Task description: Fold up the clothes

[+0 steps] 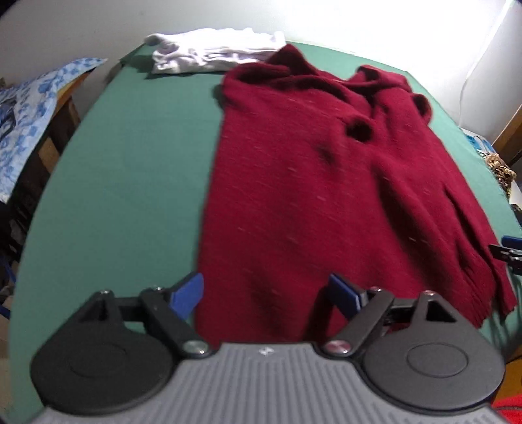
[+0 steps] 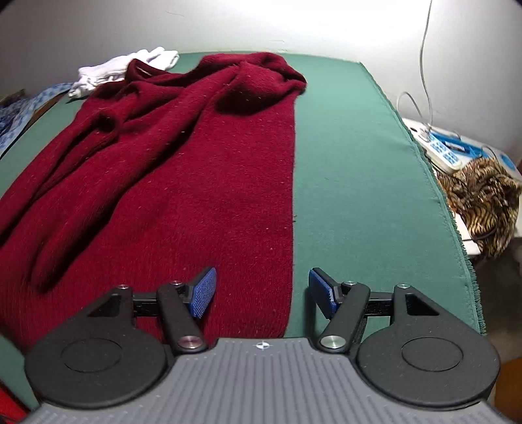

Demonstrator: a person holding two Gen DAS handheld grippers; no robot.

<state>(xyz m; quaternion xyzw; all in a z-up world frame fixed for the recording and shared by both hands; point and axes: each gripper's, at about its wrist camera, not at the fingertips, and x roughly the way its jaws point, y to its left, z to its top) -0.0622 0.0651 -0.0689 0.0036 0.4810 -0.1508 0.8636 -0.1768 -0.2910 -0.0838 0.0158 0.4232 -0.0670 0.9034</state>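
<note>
Both tongs agape, empty: left gripper over near hem, right gripper astride right edge of one maroon sweater, spread lengthwise on green-covered table, sleeves bunched at far end. One white garment pile behind. White wall; tiger-print cloth off right.

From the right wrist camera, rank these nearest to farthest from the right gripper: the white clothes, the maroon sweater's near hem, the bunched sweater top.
1. Near hem of the maroon sweater, directly below the open right gripper, slightly to its left.
2. Bunched sweater top, far ahead near the table's back edge.
3. White clothes, farthest, at the back left corner, partly behind the sweater.
</note>
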